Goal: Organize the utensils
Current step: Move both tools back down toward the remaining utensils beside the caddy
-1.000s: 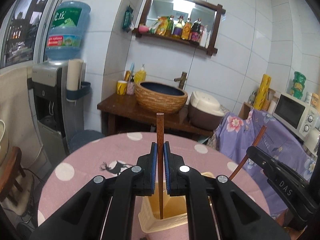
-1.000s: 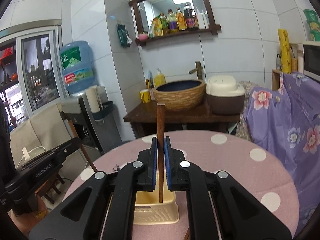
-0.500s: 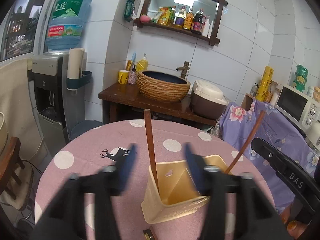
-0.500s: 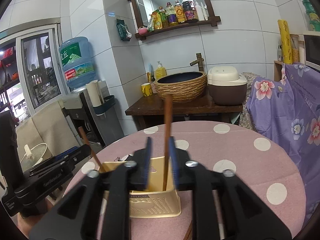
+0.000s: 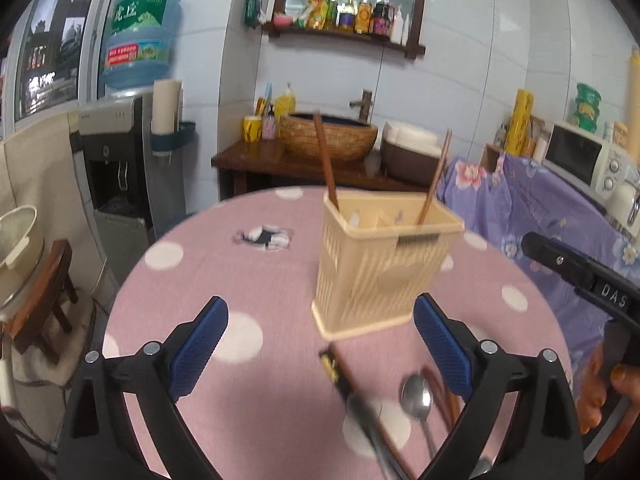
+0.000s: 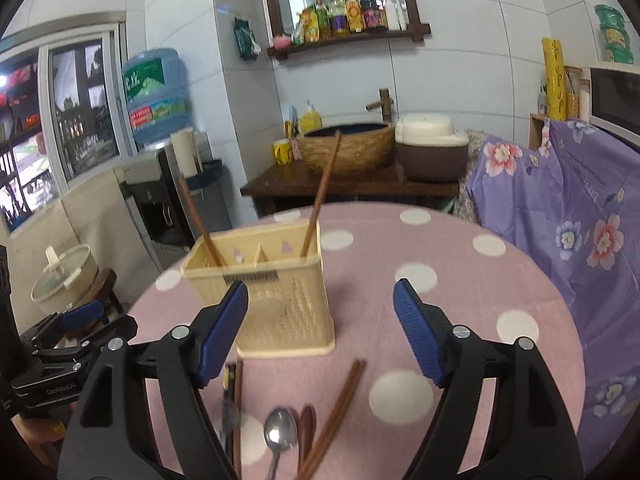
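- A utensil holder (image 6: 276, 292) stands mid-table (image 6: 460, 280).
- One chopstick (image 6: 320, 196) leans in each end compartment.
- A spoon (image 6: 280, 436) and loose chopsticks (image 6: 336, 412) lie toward the table's near edge.

Both grippers let go. The left gripper (image 5: 320, 344) and right gripper (image 6: 320, 328) have just been opening wide, with nothing between them. The two chopsticks (image 6: 322, 196) now lean in the basket (image 6: 272, 280), tips toward 11 and 1 o'clock.
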A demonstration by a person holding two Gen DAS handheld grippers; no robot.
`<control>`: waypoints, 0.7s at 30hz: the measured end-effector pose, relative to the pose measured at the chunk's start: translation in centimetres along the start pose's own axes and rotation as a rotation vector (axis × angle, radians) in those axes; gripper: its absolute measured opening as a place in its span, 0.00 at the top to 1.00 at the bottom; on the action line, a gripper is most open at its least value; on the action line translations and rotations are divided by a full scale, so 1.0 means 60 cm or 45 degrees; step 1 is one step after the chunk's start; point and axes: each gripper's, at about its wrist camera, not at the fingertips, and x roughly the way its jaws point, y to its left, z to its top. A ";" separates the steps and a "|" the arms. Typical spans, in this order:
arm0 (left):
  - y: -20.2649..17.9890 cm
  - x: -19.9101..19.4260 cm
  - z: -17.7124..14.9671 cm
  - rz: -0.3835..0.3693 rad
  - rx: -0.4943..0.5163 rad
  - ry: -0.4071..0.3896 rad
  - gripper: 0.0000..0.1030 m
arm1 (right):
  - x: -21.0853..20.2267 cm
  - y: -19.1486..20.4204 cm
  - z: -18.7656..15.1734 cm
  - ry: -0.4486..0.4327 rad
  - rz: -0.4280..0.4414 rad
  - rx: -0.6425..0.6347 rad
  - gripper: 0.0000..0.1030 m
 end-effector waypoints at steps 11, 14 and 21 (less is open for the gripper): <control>0.017 0.010 -0.134 0.040 -0.023 0.185 0.09 | -0.007 -0.008 -0.151 0.208 -0.108 -0.072 0.26; 0.026 0.009 -0.154 0.047 -0.056 0.209 0.10 | -0.009 -0.010 -0.179 0.248 -0.110 -0.063 0.26; 0.026 0.004 -0.177 0.034 -0.059 0.247 0.27 | -0.011 -0.022 -0.216 0.307 -0.126 -0.003 0.26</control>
